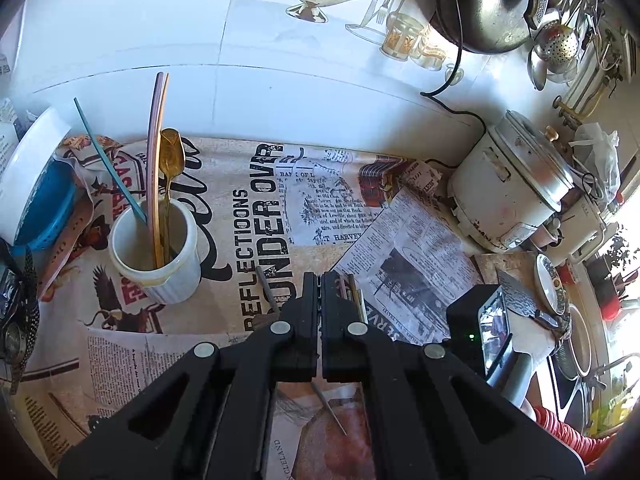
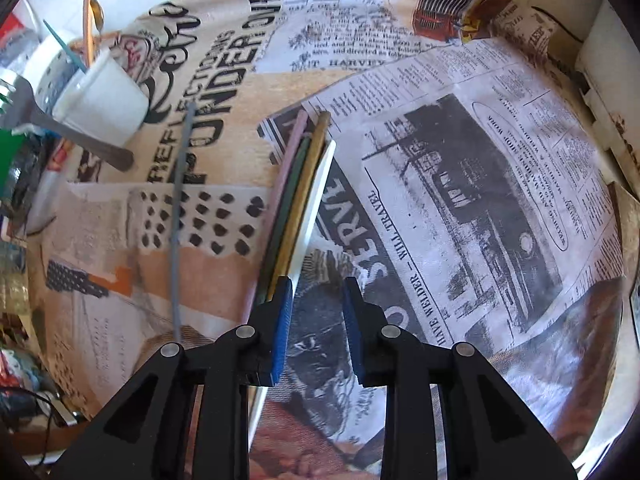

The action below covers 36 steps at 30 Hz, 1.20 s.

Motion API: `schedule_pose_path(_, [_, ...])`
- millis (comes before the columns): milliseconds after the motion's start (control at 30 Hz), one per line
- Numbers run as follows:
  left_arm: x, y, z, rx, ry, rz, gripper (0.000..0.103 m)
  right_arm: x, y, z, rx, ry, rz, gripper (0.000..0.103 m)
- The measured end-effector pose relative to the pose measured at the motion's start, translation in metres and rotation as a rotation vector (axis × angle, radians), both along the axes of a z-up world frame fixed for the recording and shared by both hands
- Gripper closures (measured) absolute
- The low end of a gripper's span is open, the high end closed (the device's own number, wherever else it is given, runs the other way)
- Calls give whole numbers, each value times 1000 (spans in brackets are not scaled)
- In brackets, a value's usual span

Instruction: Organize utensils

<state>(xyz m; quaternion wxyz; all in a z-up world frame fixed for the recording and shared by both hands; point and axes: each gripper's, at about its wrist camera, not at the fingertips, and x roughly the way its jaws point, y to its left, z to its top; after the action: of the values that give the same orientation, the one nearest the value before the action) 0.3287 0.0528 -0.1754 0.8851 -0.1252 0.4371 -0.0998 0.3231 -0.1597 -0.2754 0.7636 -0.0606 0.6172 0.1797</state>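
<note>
Clearly, we see a printed tablecloth (image 1: 256,216) covered in newsprint graphics; its boldest words read "REFLECTIONS" and "UNDER OVER", with "T HARVEY" in smaller type, and in the right wrist view "SERVE" and "WILL TRAVEL". At about 9 o'clock in the left wrist view stands a white ribbed cup (image 1: 160,256) holding a gold spoon (image 1: 172,160), a pink stick (image 1: 154,136) and a teal stick (image 1: 108,160). Our left gripper (image 1: 320,284) has its jaws clenched together with nothing visibly between them, just above a thin grey stick (image 1: 266,286) lying on the cloth. Our right gripper (image 2: 318,304) is released, jaws spread apart, and a bundle of flat sticks (image 2: 298,192), pink, green, tan and white, lies on the cloth running toward 12 o'clock, passing beside its left finger. At 2 o'clock in the left view sits a white rice cooker (image 1: 512,192).
</note>
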Motion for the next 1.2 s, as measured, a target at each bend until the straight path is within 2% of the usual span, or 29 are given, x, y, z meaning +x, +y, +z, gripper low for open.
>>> schedule_pose_path(100, [-3,0,0,11,-4,1,103,-3,5,-6,-22,12,22,79])
schedule_pose_path(200, [-4,1,1,14,-6,6,103,-7,10,-5,-85,-49,48,80])
schedule_pose_path(367, [-5,2,0,12,-3,14,103,-6,6,-9,-123,-57,38,79])
schedule_pose_path(433, [-6,2,0,10,-2,15,103,-4,2,-8,-91,-32,20,78])
schedule_pose_path(500, [-6,2,0,8,-3,16,103,-4,-4,-3,-14,1,3,78])
schedule_pose_path(633, [-7,2,-1,7,-4,19,103,-3,-4,-3,-4,-14,15,78])
schedule_pose_path(700, [-7,2,-1,7,-4,22,103,-4,1,-11,-27,-4,31,78])
schedule_pose_path(733, [-8,2,-1,7,-5,24,103,-7,1,-13,-37,-28,39,78])
schedule_pose_path(900, [-10,5,0,8,-8,32,103,-9,6,-3,-121,-91,41,78])
schedule_pose_path(933, [-10,6,0,8,-8,34,103,-8,5,-5,-144,-75,39,78])
schedule_pose_path(1000, [-10,7,1,8,-10,37,103,-10,3,-10,-122,-63,30,77])
schedule_pose_path(1100, [-11,9,1,6,-11,40,103,-10,0,-5,-54,-27,10,78])
schedule_pose_path(1200, [-12,10,0,5,-9,43,103,-13,-1,3,-13,-28,-6,78])
